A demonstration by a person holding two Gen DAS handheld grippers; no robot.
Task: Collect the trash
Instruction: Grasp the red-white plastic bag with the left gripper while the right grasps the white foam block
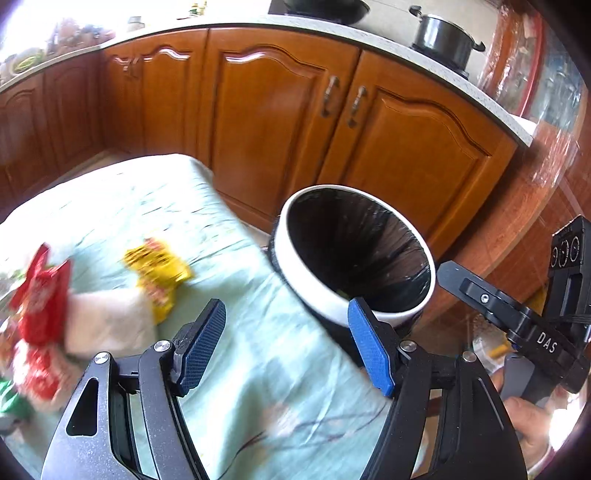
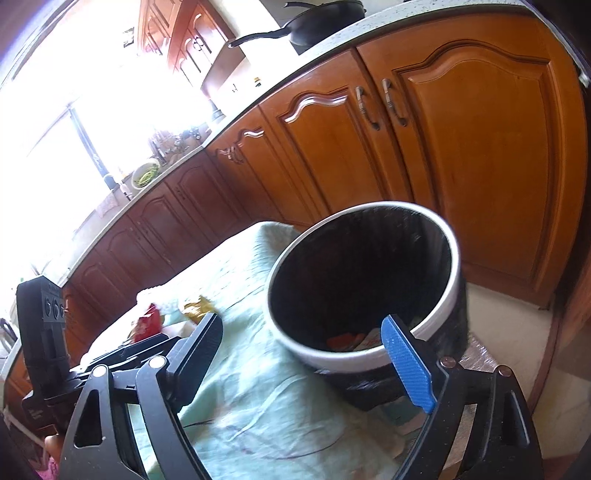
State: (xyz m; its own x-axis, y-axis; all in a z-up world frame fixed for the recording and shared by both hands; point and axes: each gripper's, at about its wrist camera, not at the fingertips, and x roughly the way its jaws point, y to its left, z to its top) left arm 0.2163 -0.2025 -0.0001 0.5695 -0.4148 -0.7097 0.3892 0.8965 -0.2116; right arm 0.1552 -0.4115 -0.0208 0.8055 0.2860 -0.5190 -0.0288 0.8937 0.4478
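Red wrappers (image 1: 40,310) lie at the far left of the tabletop (image 1: 236,362), blurred, with a white crumpled piece (image 1: 110,321) against them and a yellow packet (image 1: 159,273) just to their right; a scrap of green (image 1: 11,402) shows at the left edge, too smeared to identify. My left hand-held gripper (image 1: 288,349) hangs over the cloth with its jaws well apart and nothing between them. To the right stands the white-rimmed bin (image 1: 354,314) with its black liner, at the tabletop's edge. My right hand-held gripper (image 2: 308,362) is near the bin's rim, jaws standing wide and empty; in its view some orange and pale scraps (image 2: 347,339) already lie at the bottom of the liner. I judge the step in hand to be the turn between a drop and the next pick: both tools are free, the bin partly served, litter remaining. The next move calls for carrying a gripper left to the pile, choosing one piece, and closing on a crumpled edge that will not slip. A pale green patterned cloth, wrinkled, covers the surface. Beyond it run orange-brown wooden cabinets (image 1: 280,122) under a speckled countertop bearing a black pot (image 1: 443,37) and a frying pan (image 2: 314,22); a bright window (image 2: 74,122) washes out the left of the room.
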